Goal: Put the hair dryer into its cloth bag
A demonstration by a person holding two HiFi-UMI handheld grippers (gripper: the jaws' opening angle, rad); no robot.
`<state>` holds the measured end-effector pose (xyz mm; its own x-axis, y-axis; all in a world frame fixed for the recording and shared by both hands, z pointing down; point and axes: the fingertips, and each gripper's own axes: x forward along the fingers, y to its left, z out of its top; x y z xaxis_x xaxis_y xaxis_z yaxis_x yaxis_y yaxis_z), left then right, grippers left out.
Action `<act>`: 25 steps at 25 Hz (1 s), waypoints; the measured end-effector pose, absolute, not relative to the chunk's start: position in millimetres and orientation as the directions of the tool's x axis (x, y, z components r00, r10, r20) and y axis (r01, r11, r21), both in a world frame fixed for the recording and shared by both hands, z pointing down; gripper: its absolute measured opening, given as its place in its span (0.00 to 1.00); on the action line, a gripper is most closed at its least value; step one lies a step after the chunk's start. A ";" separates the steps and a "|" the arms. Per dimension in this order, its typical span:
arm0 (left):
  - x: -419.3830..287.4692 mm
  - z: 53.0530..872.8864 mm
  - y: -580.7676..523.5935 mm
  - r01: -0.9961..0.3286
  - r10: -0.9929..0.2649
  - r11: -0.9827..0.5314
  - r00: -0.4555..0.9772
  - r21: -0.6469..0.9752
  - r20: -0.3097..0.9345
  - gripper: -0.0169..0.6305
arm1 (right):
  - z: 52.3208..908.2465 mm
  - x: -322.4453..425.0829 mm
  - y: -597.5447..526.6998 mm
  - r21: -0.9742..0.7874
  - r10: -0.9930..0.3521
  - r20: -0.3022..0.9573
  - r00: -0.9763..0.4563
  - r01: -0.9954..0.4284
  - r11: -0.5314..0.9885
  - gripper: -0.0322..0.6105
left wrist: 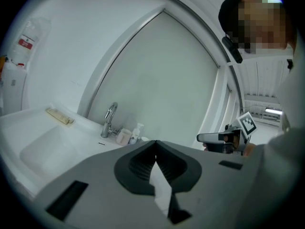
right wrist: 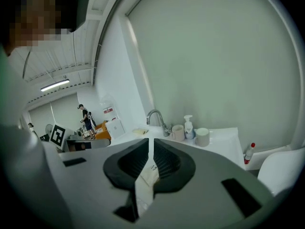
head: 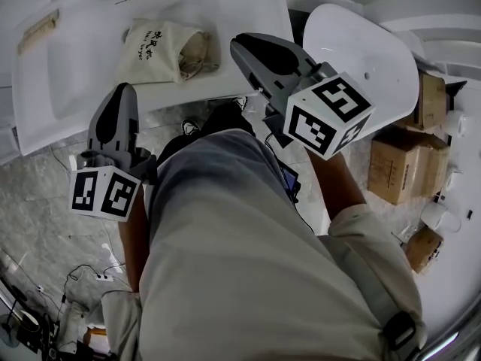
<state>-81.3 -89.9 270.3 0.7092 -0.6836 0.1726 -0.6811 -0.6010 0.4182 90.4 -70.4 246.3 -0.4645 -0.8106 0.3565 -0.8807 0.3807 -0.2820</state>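
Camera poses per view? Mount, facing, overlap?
Head view: on the head, facing steeply down at the sink and cloth bag; torso, left gripper, right gripper show.
Left gripper view: along its own jaws toward the faucet; right gripper at right.
Right gripper view: along its jaws toward the faucet; left gripper at left.
Shared: faucet.

Bag (head: 167, 51) | cream cloth, black print on its side | bulging, lying flat | gathered mouth crumpled, facing right | upper frame, left of centre, on white counter (head: 240, 6)
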 end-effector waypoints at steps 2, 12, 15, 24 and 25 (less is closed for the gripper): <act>-83.4 262.4 -87.8 -0.688 -0.695 -0.604 0.702 0.402 0.156 0.04 | 236.0 89.3 -66.2 -0.259 -0.826 0.335 -0.454 -0.887 0.383 0.09; -84.3 250.8 -72.8 -0.700 -0.710 -0.608 0.690 0.373 0.139 0.04 | 214.2 81.2 -46.3 -0.247 -0.838 0.273 -0.472 -0.876 0.414 0.06; -86.5 253.8 -72.9 -0.708 -0.716 -0.600 0.683 0.373 0.146 0.04 | 214.9 76.3 -45.8 -0.234 -0.840 0.277 -0.466 -0.881 0.412 0.06; -102.4 248.8 -72.6 -0.729 -0.734 -0.587 0.663 0.352 0.149 0.04 | 223.0 52.9 -46.3 -0.225 -0.818 0.307 -0.487 -0.872 0.435 0.06; -103.4 247.4 -71.6 -0.728 -0.734 -0.587 0.663 0.354 0.147 0.04 | 221.1 49.4 -46.2 -0.226 -0.813 0.301 -0.498 -0.866 0.447 0.06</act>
